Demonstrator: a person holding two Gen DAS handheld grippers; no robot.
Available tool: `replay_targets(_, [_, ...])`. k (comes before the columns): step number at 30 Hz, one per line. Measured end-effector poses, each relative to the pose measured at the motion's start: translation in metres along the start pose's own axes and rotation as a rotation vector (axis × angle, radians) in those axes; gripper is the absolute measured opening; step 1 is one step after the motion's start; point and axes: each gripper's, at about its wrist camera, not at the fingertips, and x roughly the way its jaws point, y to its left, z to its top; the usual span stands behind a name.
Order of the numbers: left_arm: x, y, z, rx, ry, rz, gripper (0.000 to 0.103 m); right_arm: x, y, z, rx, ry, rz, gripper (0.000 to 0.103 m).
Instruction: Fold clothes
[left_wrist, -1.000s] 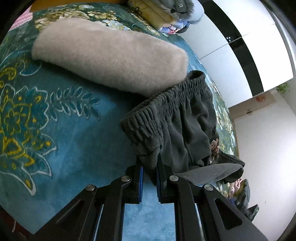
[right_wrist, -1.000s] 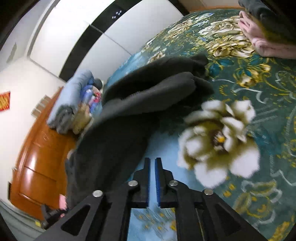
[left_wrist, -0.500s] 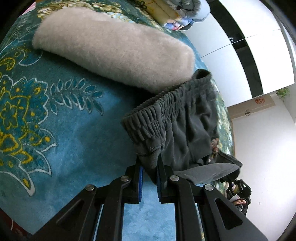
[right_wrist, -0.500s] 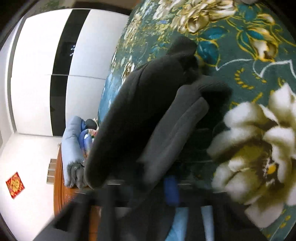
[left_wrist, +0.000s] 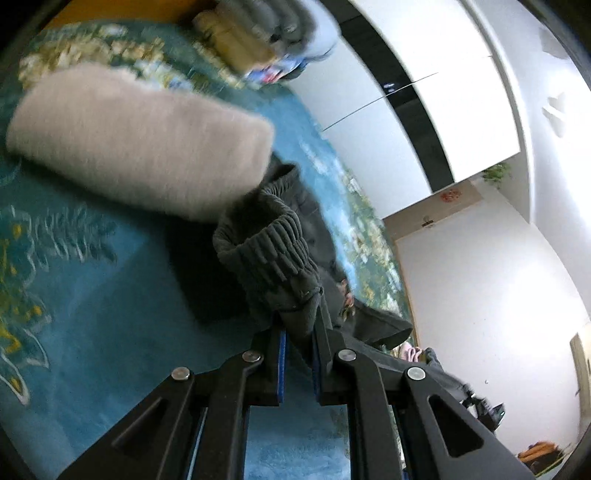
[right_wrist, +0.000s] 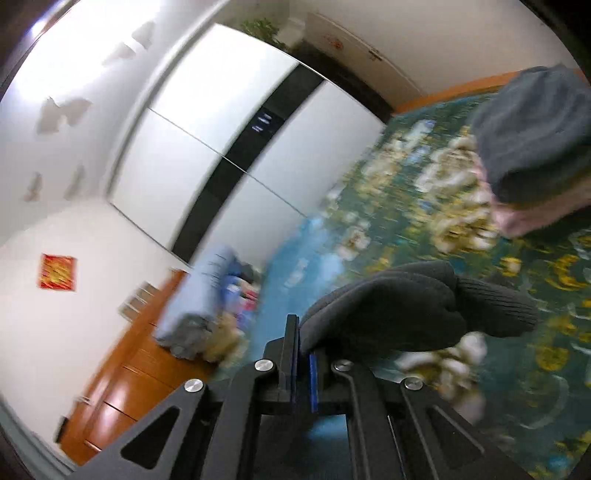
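Dark grey trousers (left_wrist: 273, 254) with a ribbed elastic waistband are lifted off the teal floral bedspread (left_wrist: 110, 314), held at both ends. The left tool (left_wrist: 299, 332) is clamped on a fold of the waistband corner, the cloth pinched between its blue-lined pads and bunching upward in a gathered loop just beyond them. The right tool (right_wrist: 303, 350) is closed on another part of the same garment (right_wrist: 406, 310), which drapes away to the right in two thick rounded folds above the bedspread (right_wrist: 535, 369). In the left wrist view a folded beige fleece item (left_wrist: 140, 144) lies on the bedspread just behind the trousers, its near end seeming to touch the waistband. Farther back, at the head of the bed, sits a blurred stack of folded clothes (left_wrist: 258, 40). The right wrist view shows a grey garment on top of a pink one (right_wrist: 532, 147) at the upper right, a blue-grey bundle (right_wrist: 199, 302) near the orange wooden bed frame (right_wrist: 122, 391), a white wardrobe with a black vertical strip (right_wrist: 229, 147), and a red square decoration (right_wrist: 57, 271) on the white wall. Both views are motion-blurred.
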Motion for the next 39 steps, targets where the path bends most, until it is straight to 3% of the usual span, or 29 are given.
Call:
replay_targets(3, [0.014,-0.007,0.007,0.007,0.015,0.036,0.011,0.021,-0.028,-0.005,0.058,0.088,-0.096,0.005])
replay_targets(6, [0.004,-0.035,0.028,0.056,-0.041,0.002,0.011,0.039,-0.035,0.007,0.055,0.12,-0.135,0.005])
replay_targets(9, [-0.024,-0.077,0.044,0.173,-0.139,-0.042,0.011,0.025,0.009,0.021,-0.106,0.026,-0.102,0.005])
replay_targets(11, [-0.04,-0.095,0.044,0.25,-0.172,-0.033,0.011,0.011,0.045,0.03,-0.232,-0.051,-0.073,0.005])
replay_targets(16, [-0.029,-0.043,0.008,0.146,-0.083,0.067,0.012,-0.037,0.044,-0.004,-0.315,-0.108,0.01,0.005])
replay_targets(17, [-0.024,-0.023,-0.002,0.097,-0.047,0.105,0.011,-0.04,0.031,-0.016,-0.297,-0.085,0.004,0.005])
replay_targets(19, [-0.011,0.023,-0.026,-0.034,0.045,0.184,0.011,-0.03,-0.016,-0.052,-0.2,0.031,-0.074,0.005])
replay_targets(21, [-0.002,0.056,-0.044,-0.145,0.112,0.214,0.011,-0.016,-0.067,-0.092,-0.1,0.161,-0.216,0.005])
replay_targets(23, [0.0,0.068,-0.053,-0.196,0.128,0.223,0.011,-0.018,-0.101,-0.116,0.007,0.194,-0.253,0.005])
replay_targets(27, [-0.001,0.057,-0.046,-0.173,0.119,0.227,0.01,-0.032,-0.141,-0.136,0.167,0.188,-0.231,0.005])
replay_targets(30, [-0.004,0.044,-0.045,-0.142,0.099,0.246,0.009,-0.038,-0.137,-0.134,0.152,0.179,-0.232,0.005])
replay_targets(35, [-0.025,0.047,-0.042,-0.081,0.043,0.204,0.009,-0.058,-0.109,-0.134,0.086,0.131,-0.18,0.005])
replay_targets(39, [-0.008,0.065,-0.049,-0.127,0.101,0.28,0.009,-0.054,-0.113,-0.143,0.089,0.172,-0.198,0.005])
